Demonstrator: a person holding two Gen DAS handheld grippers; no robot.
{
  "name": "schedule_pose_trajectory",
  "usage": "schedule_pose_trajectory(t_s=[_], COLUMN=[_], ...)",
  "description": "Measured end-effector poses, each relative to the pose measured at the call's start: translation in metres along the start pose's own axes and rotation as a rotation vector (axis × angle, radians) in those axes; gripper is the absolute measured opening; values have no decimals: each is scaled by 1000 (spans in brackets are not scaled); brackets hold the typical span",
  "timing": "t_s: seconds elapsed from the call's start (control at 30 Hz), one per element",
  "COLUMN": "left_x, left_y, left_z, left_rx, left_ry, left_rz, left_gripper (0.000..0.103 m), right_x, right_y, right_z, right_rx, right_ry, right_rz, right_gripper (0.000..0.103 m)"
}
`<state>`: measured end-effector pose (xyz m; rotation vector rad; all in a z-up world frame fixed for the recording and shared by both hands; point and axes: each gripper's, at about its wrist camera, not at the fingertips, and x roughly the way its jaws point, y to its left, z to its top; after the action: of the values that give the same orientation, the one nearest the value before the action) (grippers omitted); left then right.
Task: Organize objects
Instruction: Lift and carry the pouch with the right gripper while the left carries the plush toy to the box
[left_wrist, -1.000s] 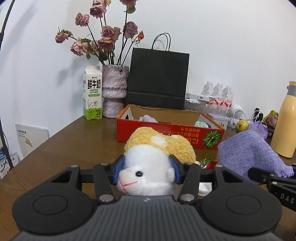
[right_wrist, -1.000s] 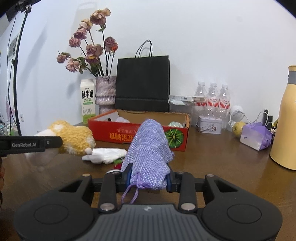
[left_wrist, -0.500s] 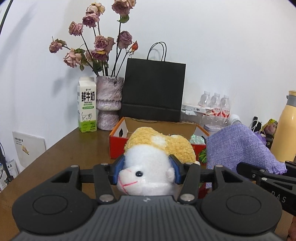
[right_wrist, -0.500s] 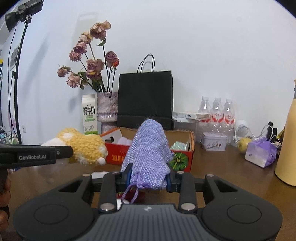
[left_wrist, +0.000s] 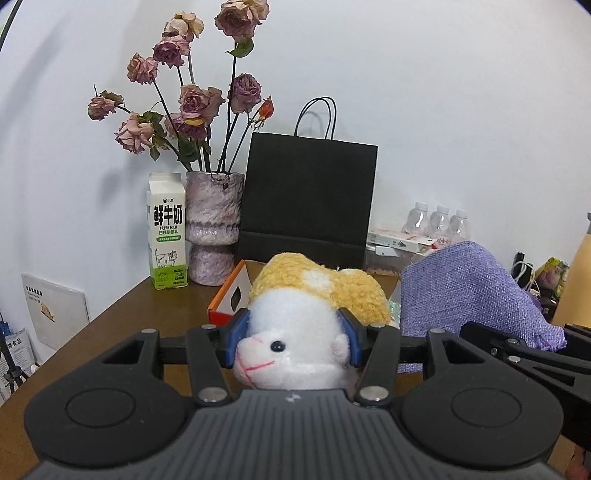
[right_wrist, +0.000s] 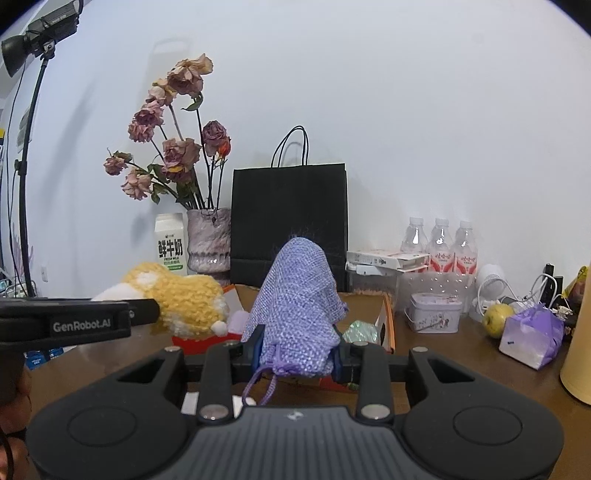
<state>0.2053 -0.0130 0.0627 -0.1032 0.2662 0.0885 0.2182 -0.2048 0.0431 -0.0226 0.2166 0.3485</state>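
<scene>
My left gripper (left_wrist: 293, 341) is shut on a white and yellow plush toy (left_wrist: 314, 295), its blue pads pressed on the toy's white head. My right gripper (right_wrist: 297, 352) is shut on a purple knitted pouch (right_wrist: 299, 295), whose drawstring dangles below the pads. Both are held in the air just before the open red cardboard box (left_wrist: 231, 299), which holds a few small items and is mostly hidden behind them. In the right wrist view the plush toy (right_wrist: 177, 299) hangs at the left over the box (right_wrist: 386, 325). The pouch (left_wrist: 465, 291) shows at the right of the left wrist view.
Behind the box stand a milk carton (left_wrist: 166, 230), a vase of dried roses (left_wrist: 214, 229) and a black paper bag (left_wrist: 308, 199). At the right are water bottles (right_wrist: 439, 243), a small tin (right_wrist: 434, 312), an apple (right_wrist: 496, 319), a purple packet (right_wrist: 532, 334) and a yellow flask (right_wrist: 578, 339). A light stand (right_wrist: 22, 158) rises at the left.
Both grippers have risen and moved toward the box with their loads still held. The box front has dropped out of sight behind the toy and the pouch.
</scene>
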Motion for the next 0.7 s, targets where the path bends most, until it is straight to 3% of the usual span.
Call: schedule_pose_trajectory(t_s=[0.7], left_x=[81], left_y=[2], left_z=[26], left_rx=[-70], left_ry=[-21], left_rz=[38], left_gripper=[52], right_x=[89], right_y=[-10], right_z=[18], right_rx=[68], right_ry=[-11], right_rz=[12], right_gripper=[31])
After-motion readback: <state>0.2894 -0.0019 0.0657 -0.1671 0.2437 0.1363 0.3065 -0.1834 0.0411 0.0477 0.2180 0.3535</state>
